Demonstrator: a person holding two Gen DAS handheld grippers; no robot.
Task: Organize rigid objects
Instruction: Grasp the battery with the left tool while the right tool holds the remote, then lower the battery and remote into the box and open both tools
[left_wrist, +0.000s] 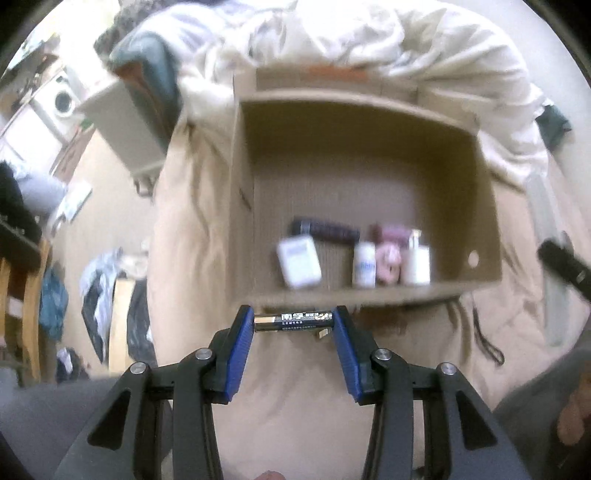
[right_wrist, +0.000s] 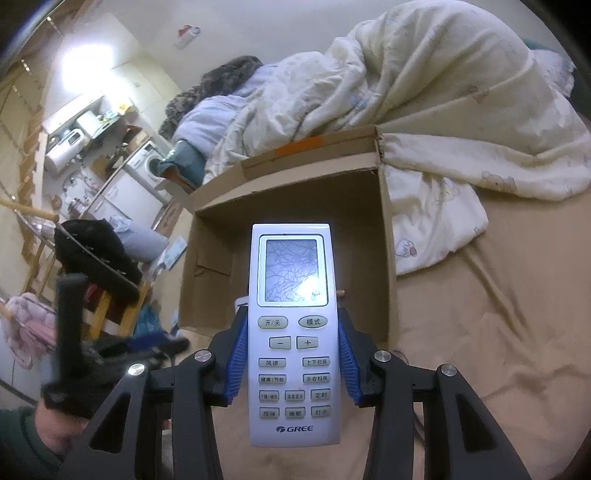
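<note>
The left gripper (left_wrist: 294, 321) clamps a black-and-gold cylindrical battery (left_wrist: 293, 321) end to end between its blue pads, just short of the near wall of the open brown cardboard box (left_wrist: 242, 177) on the tan-sheeted bed (left_wrist: 295, 387). The right gripper (right_wrist: 292, 345) is closed on a white plastic air-conditioner remote (right_wrist: 293, 343), screen pointing toward the box (right_wrist: 388, 240).

Bed with tan sheet (right_wrist: 498, 314), rumpled cream duvet (right_wrist: 443, 92), white washing machine (right_wrist: 147, 164), wooden chair (right_wrist: 107, 310), pale walls.
</note>
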